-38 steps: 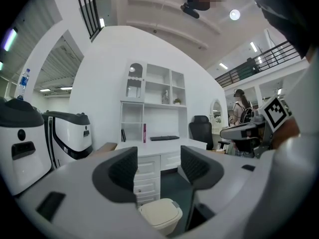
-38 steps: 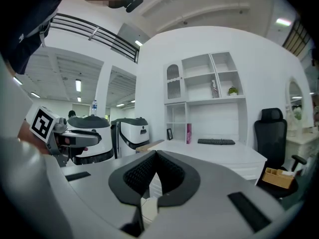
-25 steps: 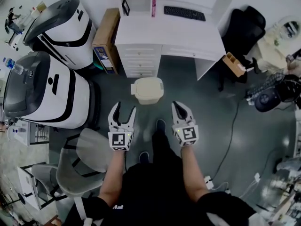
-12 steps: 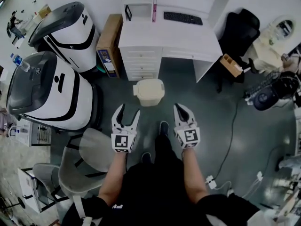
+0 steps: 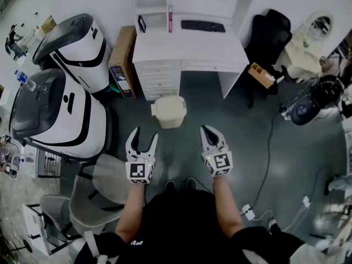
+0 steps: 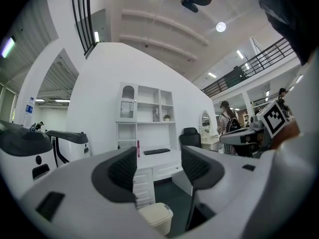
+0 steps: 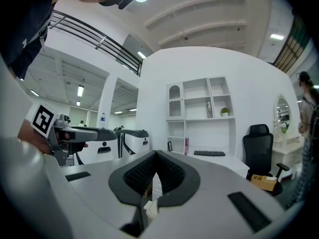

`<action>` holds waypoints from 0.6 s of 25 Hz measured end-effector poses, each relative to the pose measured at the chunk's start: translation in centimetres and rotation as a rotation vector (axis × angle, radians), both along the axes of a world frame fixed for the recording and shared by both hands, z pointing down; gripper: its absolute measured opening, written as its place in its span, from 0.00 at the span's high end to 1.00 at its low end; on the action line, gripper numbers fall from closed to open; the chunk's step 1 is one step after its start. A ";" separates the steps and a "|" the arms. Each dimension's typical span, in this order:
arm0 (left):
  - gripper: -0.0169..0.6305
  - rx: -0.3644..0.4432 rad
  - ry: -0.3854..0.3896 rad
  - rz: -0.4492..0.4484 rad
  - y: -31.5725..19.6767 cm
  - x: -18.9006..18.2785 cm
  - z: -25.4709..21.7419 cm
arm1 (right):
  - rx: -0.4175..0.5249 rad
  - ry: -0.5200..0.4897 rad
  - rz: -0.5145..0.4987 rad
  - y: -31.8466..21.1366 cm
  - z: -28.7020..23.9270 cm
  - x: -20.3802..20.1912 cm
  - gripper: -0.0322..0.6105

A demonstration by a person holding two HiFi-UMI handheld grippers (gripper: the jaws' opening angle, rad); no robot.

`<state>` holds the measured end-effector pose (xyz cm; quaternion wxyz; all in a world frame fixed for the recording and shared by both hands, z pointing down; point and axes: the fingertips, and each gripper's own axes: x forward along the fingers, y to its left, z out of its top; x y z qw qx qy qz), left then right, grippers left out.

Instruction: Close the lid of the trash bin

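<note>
- The trash bin (image 5: 169, 111) stands on the grey floor at 12 o'clock from the person, just before the white desk (image 5: 187, 45). Its cream lid (image 5: 168, 105) looks to be lying flat and shut; the left gripper view shows the same.
- Left gripper (image 5: 146, 134), at the bin's 7 o'clock and well apart from it: jaws spread wide, nothing between them.
- Right gripper (image 5: 205, 130), at 5 o'clock: jaws pressed together, holding nothing.
- Against a second ago, the forward foot has drawn back; both shoes (image 5: 180, 185) now sit under the body, and neither gripper has gone nearer the bin.
- That reads as stepping away, so the closing seems done.
- A large white machine (image 5: 60, 117) stands at the bin's 9 o'clock.
</note>
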<state>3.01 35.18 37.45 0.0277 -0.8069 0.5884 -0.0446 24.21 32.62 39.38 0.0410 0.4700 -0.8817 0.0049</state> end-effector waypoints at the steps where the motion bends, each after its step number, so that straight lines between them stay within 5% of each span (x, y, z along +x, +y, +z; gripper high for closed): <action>1: 0.57 -0.001 0.007 -0.008 0.3 0.2 -0.2 | -0.001 0.004 -0.005 0.3 -0.1 0.3 0.94; 13: 0.58 -0.010 0.048 -0.035 3.2 4.8 -0.2 | 0.016 0.037 -0.030 2.5 -0.2 4.4 0.94; 15: 0.71 -0.013 0.025 -0.052 3.3 4.5 0.1 | 0.013 0.027 -0.032 2.6 -0.4 4.4 0.94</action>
